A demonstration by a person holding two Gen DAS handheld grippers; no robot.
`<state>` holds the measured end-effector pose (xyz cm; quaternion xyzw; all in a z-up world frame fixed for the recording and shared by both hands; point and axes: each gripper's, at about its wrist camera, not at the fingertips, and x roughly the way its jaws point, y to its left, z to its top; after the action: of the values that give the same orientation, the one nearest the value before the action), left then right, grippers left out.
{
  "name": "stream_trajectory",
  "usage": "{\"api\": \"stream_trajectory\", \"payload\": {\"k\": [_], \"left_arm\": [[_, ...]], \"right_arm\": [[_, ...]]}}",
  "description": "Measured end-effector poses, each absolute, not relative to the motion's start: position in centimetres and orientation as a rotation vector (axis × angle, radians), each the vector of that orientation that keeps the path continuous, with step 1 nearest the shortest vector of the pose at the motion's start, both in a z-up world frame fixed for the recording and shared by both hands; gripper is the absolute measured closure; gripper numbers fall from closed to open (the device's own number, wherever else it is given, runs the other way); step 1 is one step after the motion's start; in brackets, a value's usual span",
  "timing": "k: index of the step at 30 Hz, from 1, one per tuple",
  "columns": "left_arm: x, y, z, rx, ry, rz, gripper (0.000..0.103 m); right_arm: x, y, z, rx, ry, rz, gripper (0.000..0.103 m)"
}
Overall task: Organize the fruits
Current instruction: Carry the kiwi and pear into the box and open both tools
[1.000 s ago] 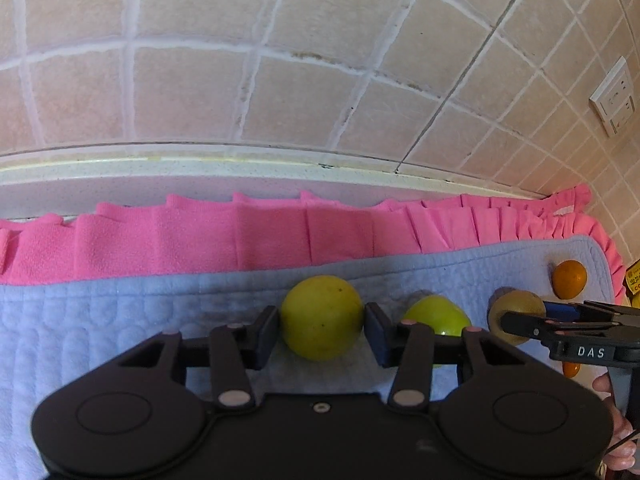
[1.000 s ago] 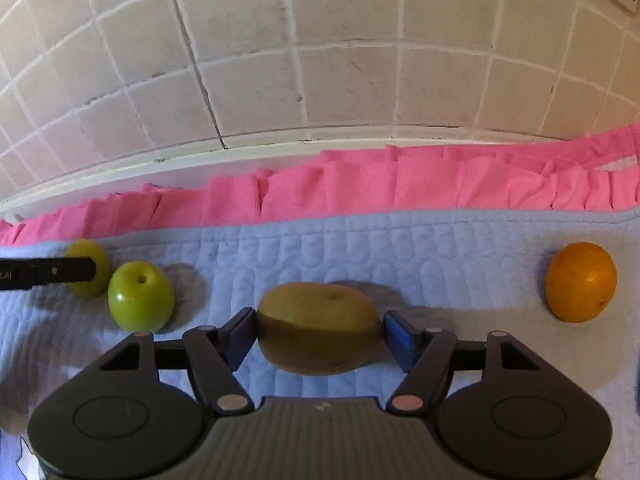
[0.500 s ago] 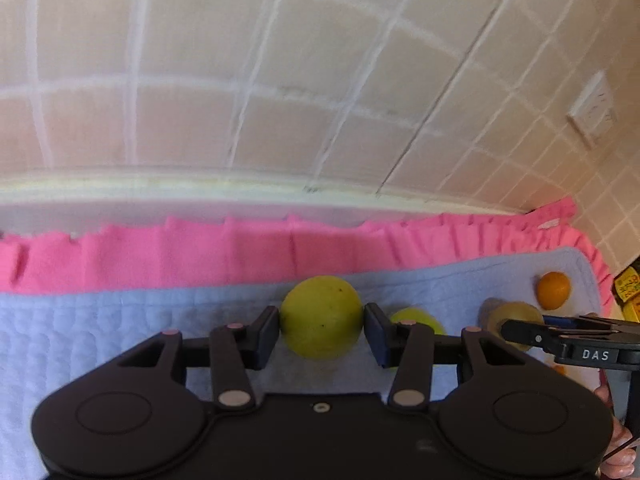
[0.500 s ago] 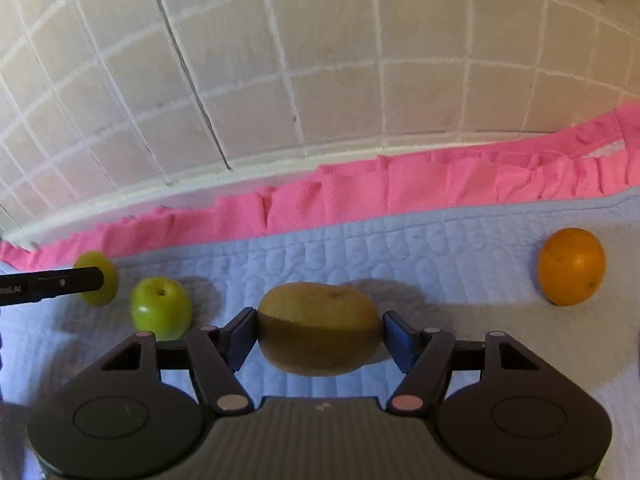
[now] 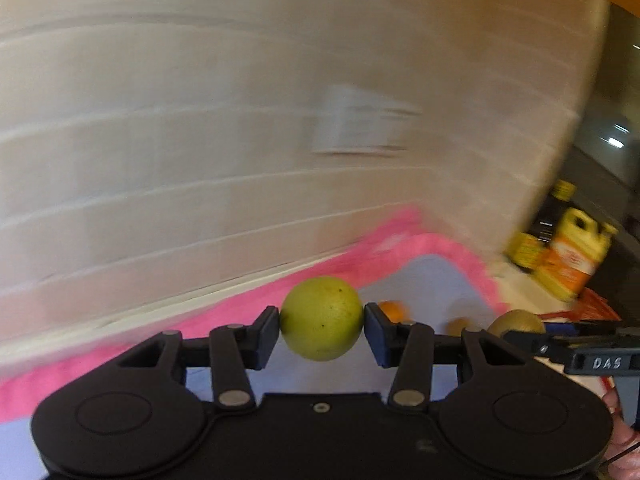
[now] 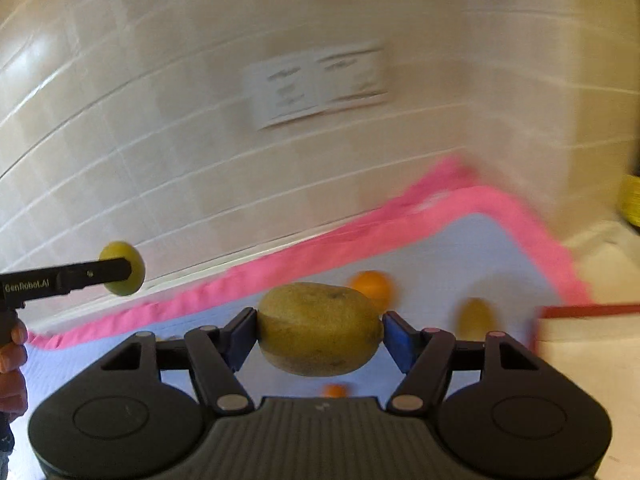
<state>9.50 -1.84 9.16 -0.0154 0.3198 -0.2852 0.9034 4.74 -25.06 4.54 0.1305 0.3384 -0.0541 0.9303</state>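
My left gripper (image 5: 322, 320) is clamped on a round yellow-green fruit (image 5: 322, 318) at lower centre of its view, held above the blue mat (image 5: 432, 276). My right gripper (image 6: 318, 330) is clamped on a brown kiwi (image 6: 318, 328), lower centre of its own view. The left view shows orange and yellow bottles (image 5: 572, 256) at the right edge. Only the right view shows a red-edged box (image 6: 588, 324) at lower right, plus oranges (image 6: 370, 284) blurred on the mat behind the kiwi.
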Motion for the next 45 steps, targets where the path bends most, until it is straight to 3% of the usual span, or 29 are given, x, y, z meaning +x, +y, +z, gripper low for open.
{"api": "stream_trajectory", "payload": {"k": [10,22,33,43,44,45], "left_arm": [[6.7,-22.6,8.8,0.071,0.688,-0.996,0.047],[3.2,-41.1,0.2,0.239,0.948,-1.153,0.047],[5.1,-45.3,-5.6,0.323,1.104,-1.098,0.047],[5.6,-45.4,-6.2,0.324,1.131,-1.096,0.047],[5.6,-45.4,-6.2,0.322,1.134,-1.099,0.046],[5.6,-45.2,-6.2,0.318,1.135,-1.099,0.036]], "right_arm": [[-7.6,-37.4,6.4,0.356,0.653,-0.475,0.034],[-15.3,-45.2,0.7,0.513,0.750,-0.562,0.034],[-13.8,-46.3,-4.5,0.618,0.841,-0.562,0.033],[-12.4,-47.0,-5.4,0.633,0.862,-0.560,0.033],[-12.3,-47.0,-5.4,0.630,0.865,-0.558,0.033],[-12.2,-46.9,-5.4,0.629,0.868,-0.557,0.033]]}}
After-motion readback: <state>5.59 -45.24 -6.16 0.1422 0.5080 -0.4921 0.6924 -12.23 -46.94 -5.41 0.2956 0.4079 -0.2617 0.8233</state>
